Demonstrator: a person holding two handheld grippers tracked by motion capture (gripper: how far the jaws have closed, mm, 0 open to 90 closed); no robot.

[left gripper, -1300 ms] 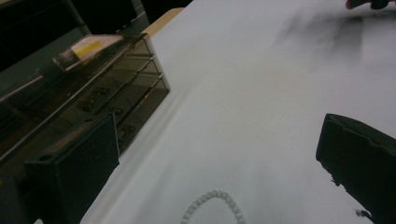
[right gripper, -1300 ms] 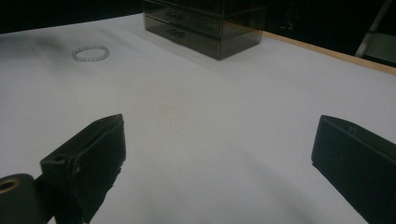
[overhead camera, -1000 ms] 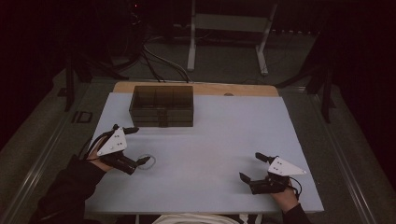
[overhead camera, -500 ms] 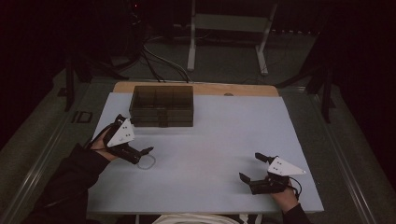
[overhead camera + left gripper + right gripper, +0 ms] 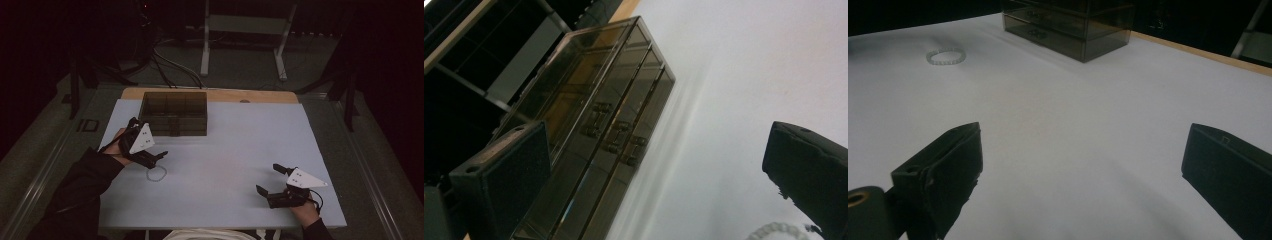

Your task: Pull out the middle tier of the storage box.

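I see left gripper [image 5: 151,156] fingers spread beside smoked translucent plastic drawer box [image 5: 175,113] | small clear beaded ring [image 5: 156,173] on white table [image 5: 235,150] | right gripper [image 5: 272,181] fingers spread, empty

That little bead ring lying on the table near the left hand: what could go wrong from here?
Two things, as guesses. The bead bracelet is thin and lies flat on the smooth white table, so the left gripper, open just above it, could push it away instead of pinching it. The smoky plastic drawer box stands close to that gripper; a careless swing might knock it. The right gripper is open, far from both.
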